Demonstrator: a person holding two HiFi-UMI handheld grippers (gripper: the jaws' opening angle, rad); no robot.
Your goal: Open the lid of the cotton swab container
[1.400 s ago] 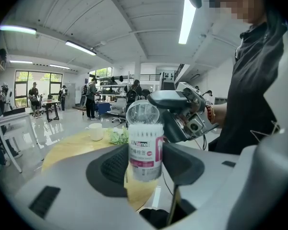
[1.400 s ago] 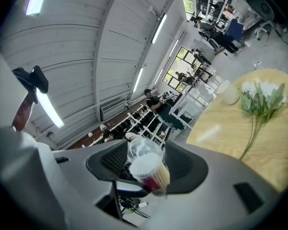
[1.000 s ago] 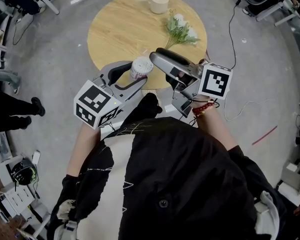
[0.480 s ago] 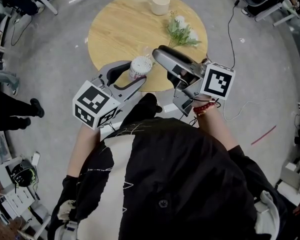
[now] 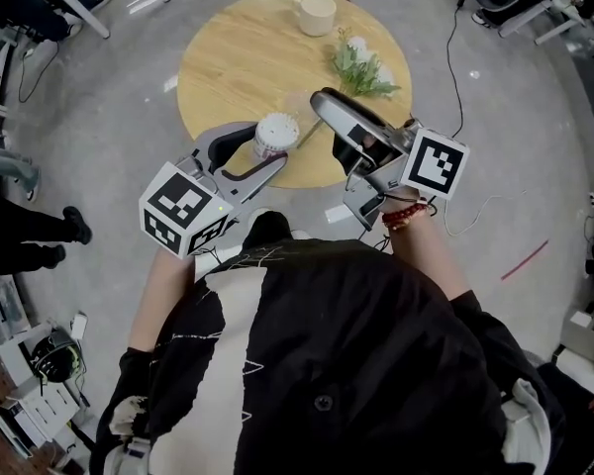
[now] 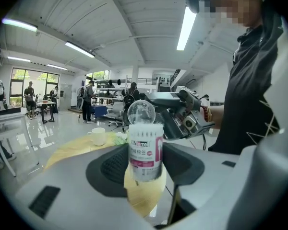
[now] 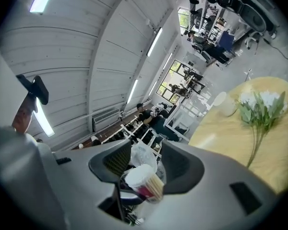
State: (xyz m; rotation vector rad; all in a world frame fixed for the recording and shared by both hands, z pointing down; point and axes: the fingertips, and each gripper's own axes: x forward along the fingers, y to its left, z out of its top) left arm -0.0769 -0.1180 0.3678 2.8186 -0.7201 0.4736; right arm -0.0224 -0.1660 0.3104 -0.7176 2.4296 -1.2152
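The cotton swab container [image 5: 275, 135] is a clear tub with a pink and white label [image 6: 145, 150], held upright over the near edge of the table. My left gripper [image 5: 267, 144] is shut on its body, one pad on each side [image 6: 145, 152]. Its clear round lid [image 6: 141, 113] stands flipped up above the white swab tips. My right gripper [image 5: 322, 102] hovers just right of the container, pointing at it. Its jaws have just been closing. In the right gripper view the lid [image 7: 143, 153] shows between them, clear of both pads.
A round wooden table [image 5: 238, 57] carries a white cup [image 5: 316, 10] at the far side and a bunch of white flowers [image 5: 361, 62] at the right. A cable [image 5: 455, 57] runs over the grey floor to the right. A person's shoes [image 5: 74, 224] stand at the left.
Both grippers and the container have drifted slightly away from my body. The right gripper's tip has drawn a little to the right of the container.
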